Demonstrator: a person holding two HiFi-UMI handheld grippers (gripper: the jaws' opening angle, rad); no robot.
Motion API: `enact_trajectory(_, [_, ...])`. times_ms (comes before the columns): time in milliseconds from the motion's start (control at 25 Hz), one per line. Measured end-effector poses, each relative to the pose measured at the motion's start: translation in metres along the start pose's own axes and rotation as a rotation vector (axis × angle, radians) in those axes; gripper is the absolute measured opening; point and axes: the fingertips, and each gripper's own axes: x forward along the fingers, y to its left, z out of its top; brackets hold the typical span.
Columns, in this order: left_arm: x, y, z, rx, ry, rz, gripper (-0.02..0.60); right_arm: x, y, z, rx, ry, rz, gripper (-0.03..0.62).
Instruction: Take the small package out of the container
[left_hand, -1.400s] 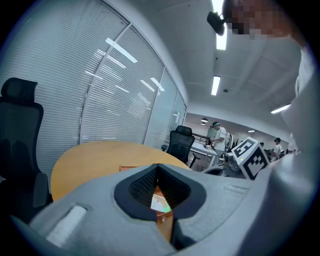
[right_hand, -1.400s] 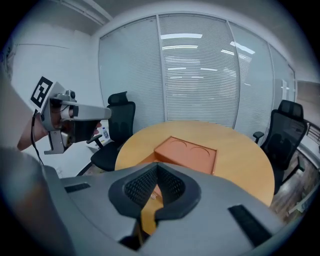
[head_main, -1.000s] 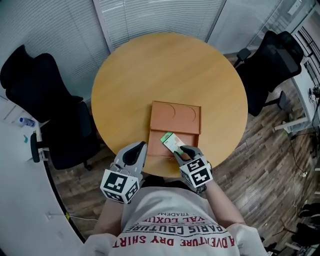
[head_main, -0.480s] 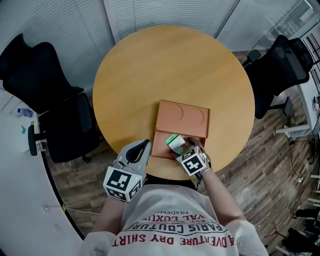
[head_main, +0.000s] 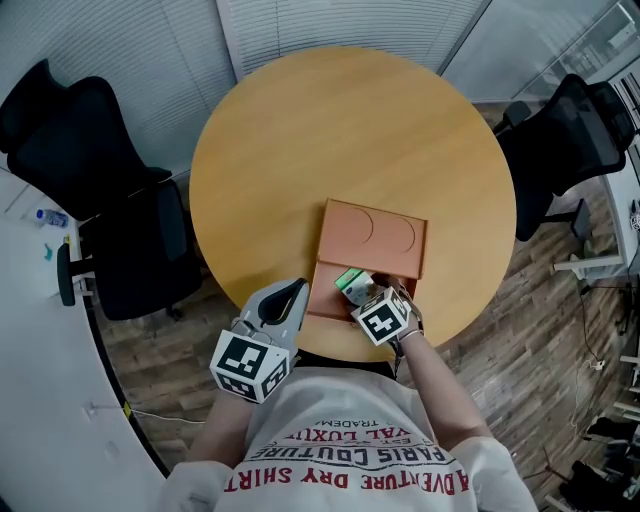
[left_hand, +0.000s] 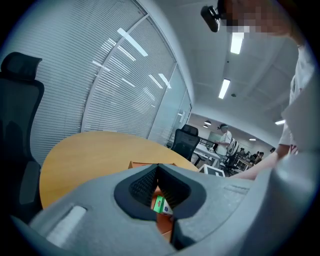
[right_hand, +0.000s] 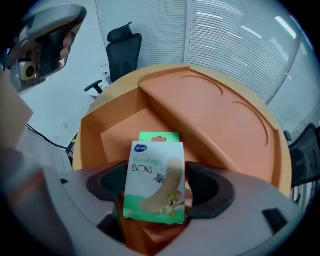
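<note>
An orange container (head_main: 375, 235) lies on the round wooden table (head_main: 300, 130), near the edge closest to me. Its near compartment (right_hand: 120, 132) is open. A small green and white bandage package (right_hand: 155, 180) stands upright and a little tilted in that compartment, between the wide-spread jaws of my right gripper (right_hand: 155, 187). I see no pad pressing on it. In the head view the package (head_main: 352, 283) peeks out just ahead of my right gripper (head_main: 368, 292). My left gripper (head_main: 298, 288) hovers over the table edge left of the container, jaws together and empty. Through its jaws the package (left_hand: 159, 204) shows.
Black office chairs stand left (head_main: 110, 190) and right (head_main: 565, 140) of the table. Window blinds run behind it. The container's far half (right_hand: 210, 115) is a raised cover with two round impressions. A white desk edge (head_main: 40, 300) lies at the far left.
My right gripper has carried the package down into the container's near compartment, and its jaws have spread wide around it. The left gripper has hardly moved.
</note>
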Motion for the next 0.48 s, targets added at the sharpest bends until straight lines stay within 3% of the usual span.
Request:
enact_trajectory(120, [0.001, 0.0, 0.002, -0.011, -0.007, -0.001, 0.011, -0.002, -0.001, 0.0, -0.002, 0.0, 0.004, 0.357])
enact_trajectory(480, [-0.003, -0.004, 0.01, 0.014, -0.023, -0.008, 0.012, -0.011, 0.005, -0.002, -0.019, 0.017, 0.024, 0.353])
